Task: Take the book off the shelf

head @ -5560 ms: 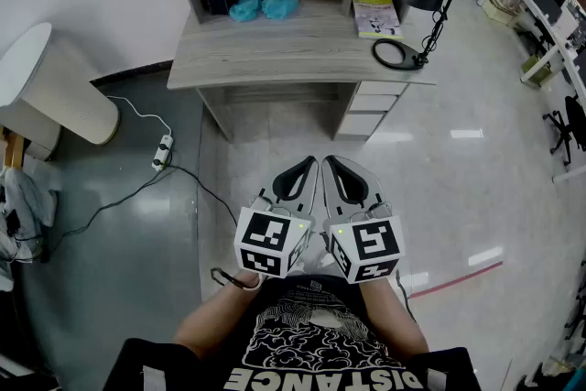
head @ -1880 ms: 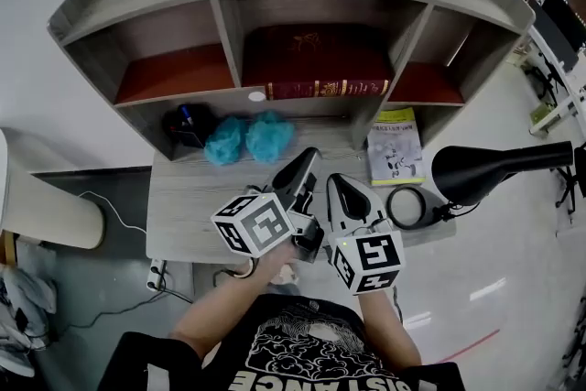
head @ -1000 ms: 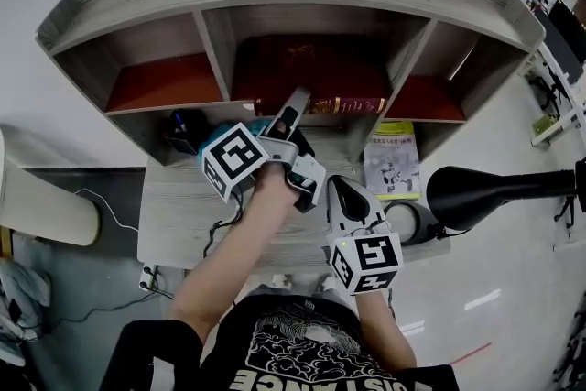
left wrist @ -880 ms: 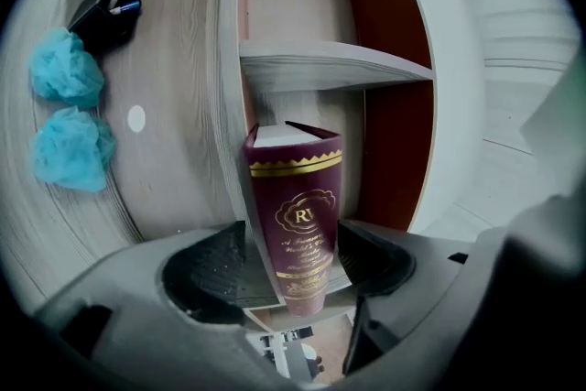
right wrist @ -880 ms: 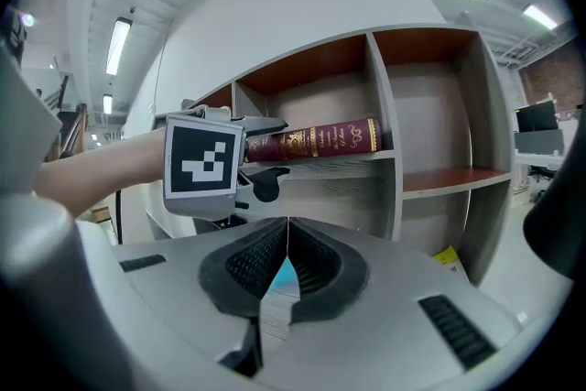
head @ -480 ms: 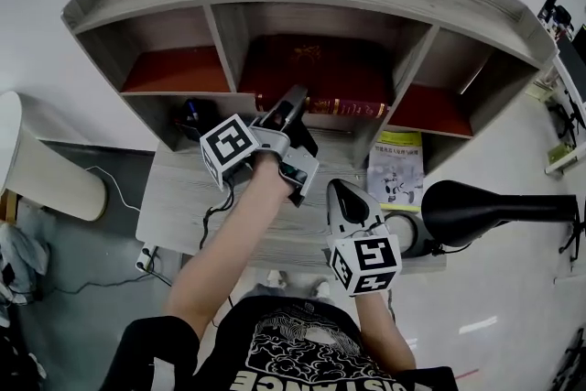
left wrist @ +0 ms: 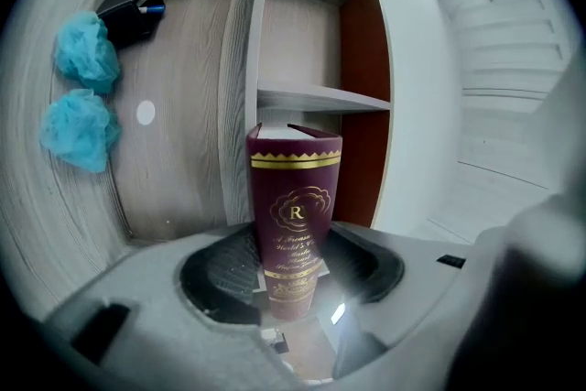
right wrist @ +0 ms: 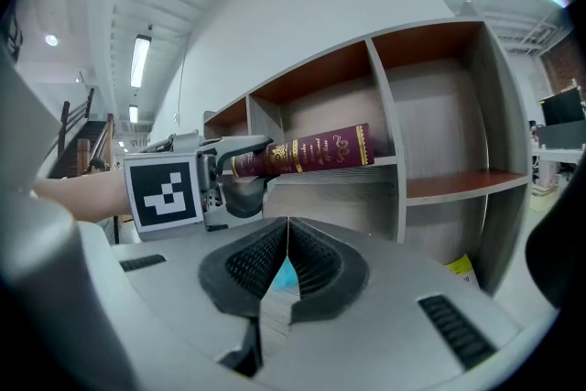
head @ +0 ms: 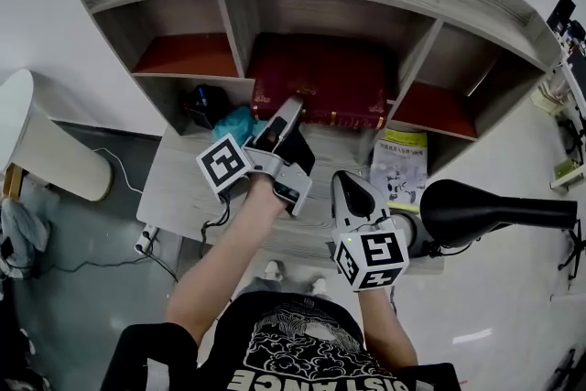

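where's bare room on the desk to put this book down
Bare desk at the left front, in front of the teal puffs and black holder. Another strip mid-desk, between the puffs and the yellow booklet. Crowded at right: booklet and lamp.

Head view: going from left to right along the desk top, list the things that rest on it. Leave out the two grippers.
Pen holder → blue puff → booklet → lamp.
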`<state>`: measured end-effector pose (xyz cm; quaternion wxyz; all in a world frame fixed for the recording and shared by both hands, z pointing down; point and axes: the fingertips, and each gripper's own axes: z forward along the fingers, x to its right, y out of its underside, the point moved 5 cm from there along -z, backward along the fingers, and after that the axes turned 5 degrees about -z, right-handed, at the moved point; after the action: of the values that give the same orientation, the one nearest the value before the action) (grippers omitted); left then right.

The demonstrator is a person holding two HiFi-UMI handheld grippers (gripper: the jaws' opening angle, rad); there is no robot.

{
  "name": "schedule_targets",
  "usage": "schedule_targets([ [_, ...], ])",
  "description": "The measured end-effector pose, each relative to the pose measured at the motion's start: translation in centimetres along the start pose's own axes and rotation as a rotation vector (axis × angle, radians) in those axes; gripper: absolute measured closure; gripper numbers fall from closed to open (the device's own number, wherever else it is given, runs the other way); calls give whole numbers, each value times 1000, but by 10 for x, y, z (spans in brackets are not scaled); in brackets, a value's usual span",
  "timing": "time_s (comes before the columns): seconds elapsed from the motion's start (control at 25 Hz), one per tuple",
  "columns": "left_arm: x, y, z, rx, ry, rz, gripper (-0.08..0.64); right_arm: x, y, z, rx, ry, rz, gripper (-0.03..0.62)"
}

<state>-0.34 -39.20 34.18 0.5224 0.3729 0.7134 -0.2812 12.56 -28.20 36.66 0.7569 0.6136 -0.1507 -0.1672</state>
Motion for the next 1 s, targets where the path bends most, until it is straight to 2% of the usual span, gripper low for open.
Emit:
schedule_targets([
  [0.2,4,5,-32,48,36,31,354,-8,3,-6,9,-46,-12,575],
  [0.32,4,9,-49,78,48,24,354,-11,4,-9,12,-69,-19,575],
  [0.8,5,26,-103,214,61,77,354,-17,-2,-17,29,-169,-73,577],
  [1.0,7,33,-114,242,65,107,354,-22,-2,-19,45,-204,-85,577],
])
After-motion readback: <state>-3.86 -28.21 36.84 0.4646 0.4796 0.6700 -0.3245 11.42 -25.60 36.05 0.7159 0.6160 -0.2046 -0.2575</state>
